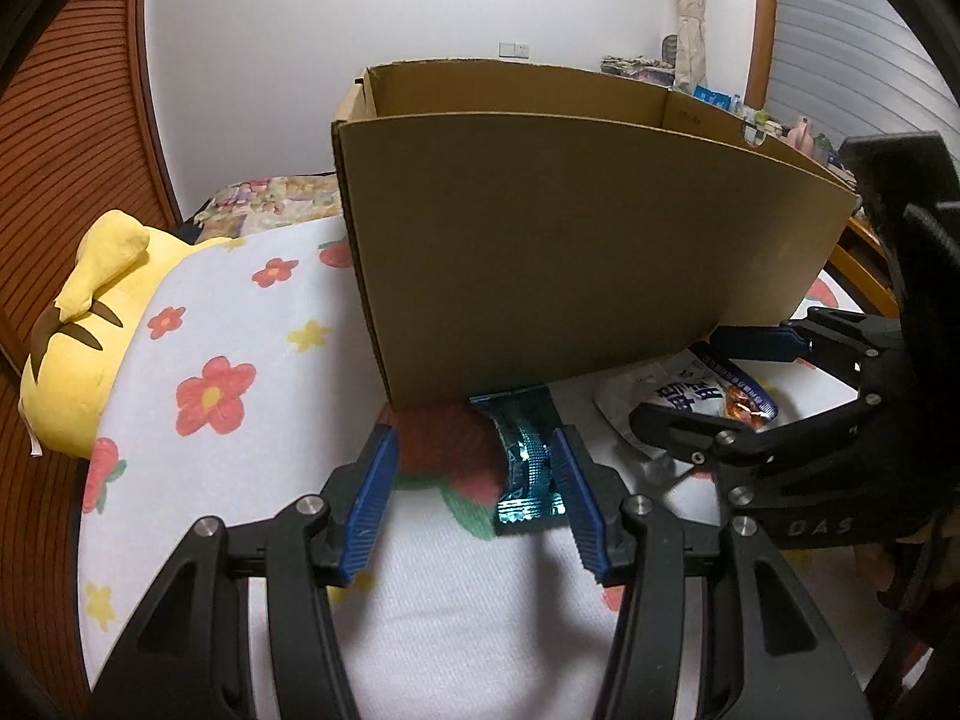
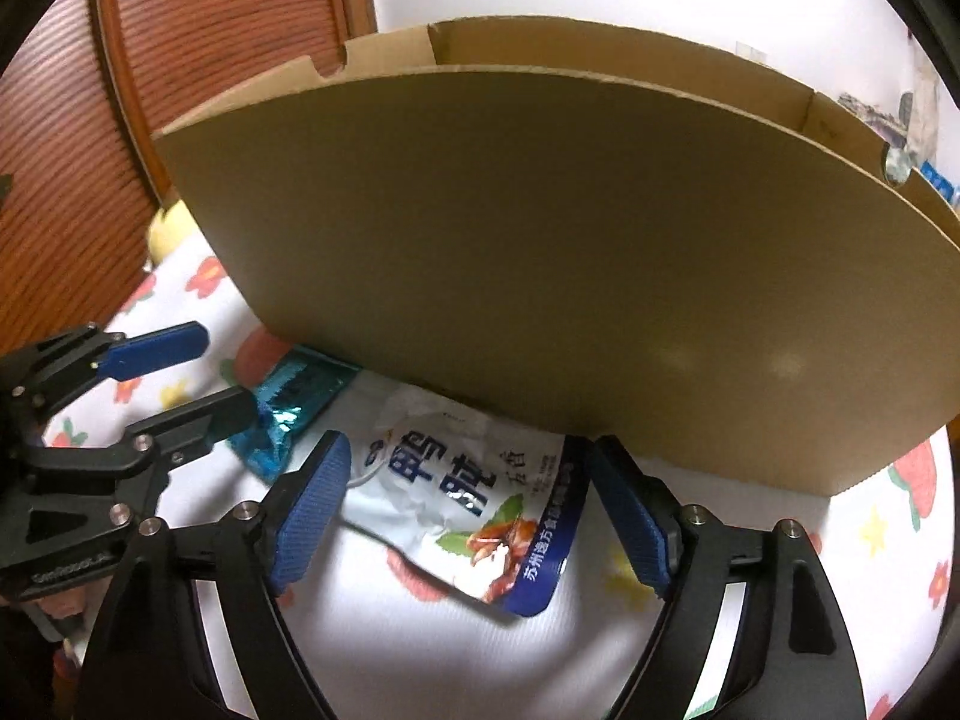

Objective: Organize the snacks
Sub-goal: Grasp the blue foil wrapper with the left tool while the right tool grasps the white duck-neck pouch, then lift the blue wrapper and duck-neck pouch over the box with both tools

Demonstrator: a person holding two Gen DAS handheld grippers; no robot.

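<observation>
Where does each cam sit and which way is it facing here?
Left wrist: sits on the left gripper, looking along its open fingers at the teal snack packet and the cardboard box wall; the right gripper shows at right.
Right wrist: sits on the right gripper, looking along its open fingers at the white snack pouch before the cardboard box; the left gripper shows at left.
Shared: box, both snacks, floral sheet.

Both wrist views low, close, facing cardboard box (image 1: pixel 576 228); shared.
</observation>
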